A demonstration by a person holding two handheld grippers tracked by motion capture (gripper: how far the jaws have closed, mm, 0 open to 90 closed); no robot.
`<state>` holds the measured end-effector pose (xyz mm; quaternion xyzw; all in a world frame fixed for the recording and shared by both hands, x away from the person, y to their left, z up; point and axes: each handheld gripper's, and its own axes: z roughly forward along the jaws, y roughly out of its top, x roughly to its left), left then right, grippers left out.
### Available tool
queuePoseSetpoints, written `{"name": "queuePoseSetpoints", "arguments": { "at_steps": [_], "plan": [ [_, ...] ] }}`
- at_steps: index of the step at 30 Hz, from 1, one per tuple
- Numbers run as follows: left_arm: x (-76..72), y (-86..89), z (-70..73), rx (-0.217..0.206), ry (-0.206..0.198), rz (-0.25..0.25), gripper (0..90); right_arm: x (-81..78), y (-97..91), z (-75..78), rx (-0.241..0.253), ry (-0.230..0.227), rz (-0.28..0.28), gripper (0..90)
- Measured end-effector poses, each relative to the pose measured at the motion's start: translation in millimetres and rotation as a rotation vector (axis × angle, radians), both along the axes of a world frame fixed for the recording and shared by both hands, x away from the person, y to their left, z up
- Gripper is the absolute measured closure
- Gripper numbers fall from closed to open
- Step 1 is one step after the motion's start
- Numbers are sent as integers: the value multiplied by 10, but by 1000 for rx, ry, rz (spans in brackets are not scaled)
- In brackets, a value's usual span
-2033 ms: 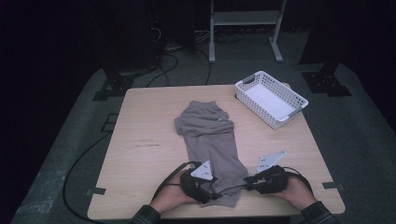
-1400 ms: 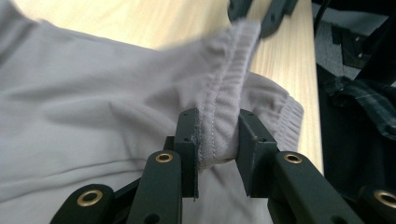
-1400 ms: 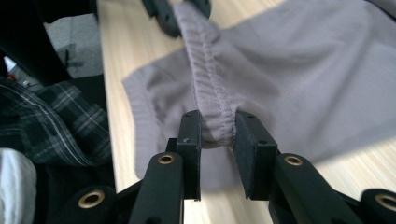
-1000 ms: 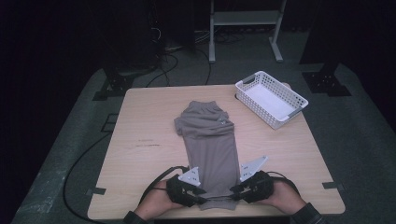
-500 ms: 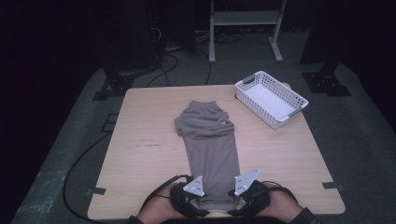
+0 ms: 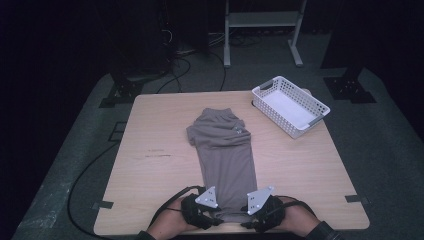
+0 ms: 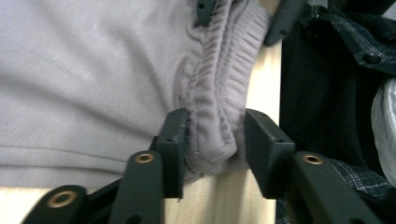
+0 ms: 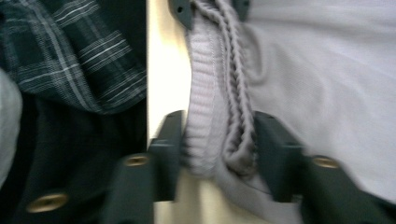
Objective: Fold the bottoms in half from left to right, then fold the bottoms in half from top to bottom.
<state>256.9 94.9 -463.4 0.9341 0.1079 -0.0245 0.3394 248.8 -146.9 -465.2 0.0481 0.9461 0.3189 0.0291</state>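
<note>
Both grippers sit at the near table edge, left gripper (image 6: 207, 216) and right gripper (image 6: 257, 216), one on each corner of the waistband end of the grey pants (image 6: 225, 160). Pants lie folded lengthwise down the middle of the wooden table (image 6: 150, 165), far end bunched up. White basket (image 6: 290, 106) is well off at the far right corner, nothing btwn it and the pants, so no obstacle imo. Cables trail off the near left edge.

Left gripper view: jaws have just been closing w/ the ribbed waistband (image 7: 215, 121) bunched between them. One pad touches the fabric; the other looks a hair off it, so prob not fully clamped yet.

Right gripper view: blurry, but same deal, jaws closing in on the waistband (image 8: 217, 135), cloth filling the gap, can't swear it's pinched tight. A plaid sleeve (image 8: 79, 56) and bare table edge sit just beside it.

Guessing a corner each is so the pants lift evenly for the next fold
</note>
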Motion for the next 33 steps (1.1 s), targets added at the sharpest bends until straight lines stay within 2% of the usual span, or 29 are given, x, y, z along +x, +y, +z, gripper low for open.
{"name": "queuePoseSetpoints", "arguments": {
  "at_steps": [2,3,4,9,10,11,14,17,19,21,22,26,27,28,31,33],
  "plan": [
    [8,2,1,3,-2,0,661,17,-16,-7,13,0,-14,658],
    [12,-1,3,6,0,-2,672,19,-14,-7,15,3,-21,730],
    [10,-4,4,7,-1,1,680,16,-12,-5,15,1,-27,766],
    [-8,-7,10,15,-4,11,710,54,-6,-3,25,64,-52,785],
    [-17,-9,13,14,12,12,716,57,-12,-5,29,70,-53,784],
    [-32,-12,19,18,23,1,722,50,-14,-6,36,95,-54,784],
    [-122,-24,53,29,9,-28,740,7,-21,-9,41,130,-30,784],
    [-219,-14,116,7,13,-49,786,-55,-37,20,44,159,-15,785],
    [-276,12,165,-18,16,-56,793,-86,-61,80,66,171,-1,784],
    [-301,45,241,-49,-4,-49,798,-114,-82,164,99,170,5,784],
    [-295,59,280,-56,-15,-43,799,-114,-87,203,111,150,7,785],
    [-148,118,524,-85,-119,3,800,-9,-104,376,156,72,-18,784],
    [-148,118,524,-85,-119,3,801,35,-101,426,162,47,-30,784],
    [-36,128,661,-80,-184,25,801,94,-96,489,169,17,-46,784],
    [156,126,780,-70,-245,66,800,268,-81,614,178,-53,-88,783],
    [321,110,768,-55,-268,103,800,424,-53,629,170,-92,-115,782]
  ]
}}
